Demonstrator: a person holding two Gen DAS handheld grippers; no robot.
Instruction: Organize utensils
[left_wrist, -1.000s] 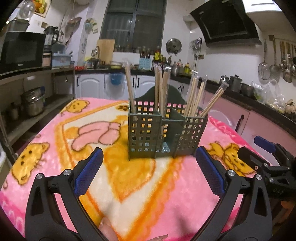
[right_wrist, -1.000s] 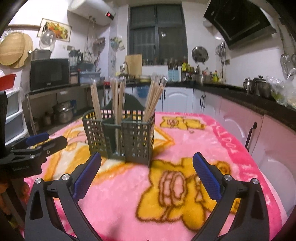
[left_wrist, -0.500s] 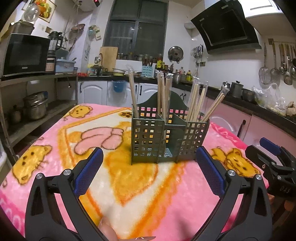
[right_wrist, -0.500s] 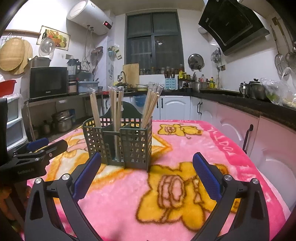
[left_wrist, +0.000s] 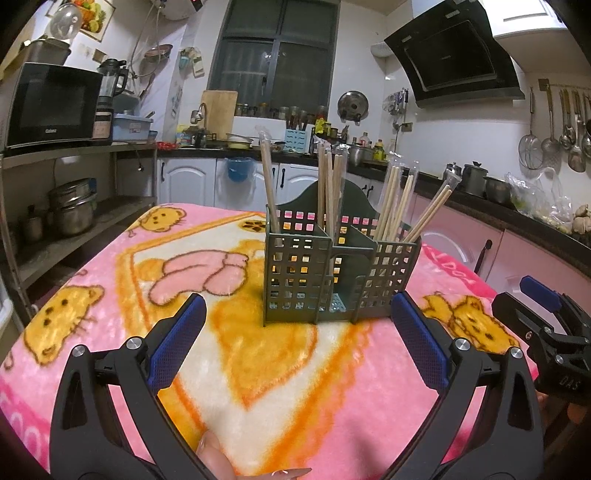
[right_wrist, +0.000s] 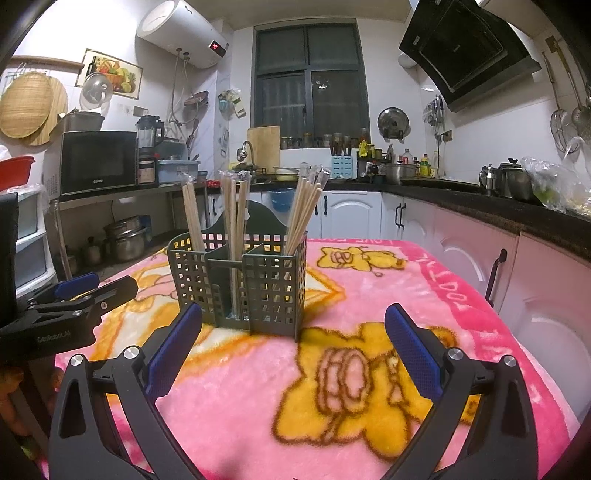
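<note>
Over on the left, the microwave sits on its shelf with steel pots stacked on the shelf below, and in front of them the pink cartoon blanket spreads across the table. Here's the left gripper, hovering low above the blanket with its blue-padded fingers spread wide and nothing between them; a fingertip of the person shows at the bottom edge. Dead ahead, between those open fingers and a little beyond them, stands the dark green utensil caddy, upright on the blanket, near the middle of the table. Wooden chopsticks in clear sleeves stand in its compartments: one bundle leaning in the left one, a bundle upright in the middle, more fanning out of the right one. Moving right, the right gripper comes into the picture, also held above the blanket and clear of the caddy, its fingers parted just as wide and empty. From its camera the caddy sits ahead and slightly left, with the left gripper poking in at the left edge. Far right, the dark countertop runs along pink cabinet doors.
</note>
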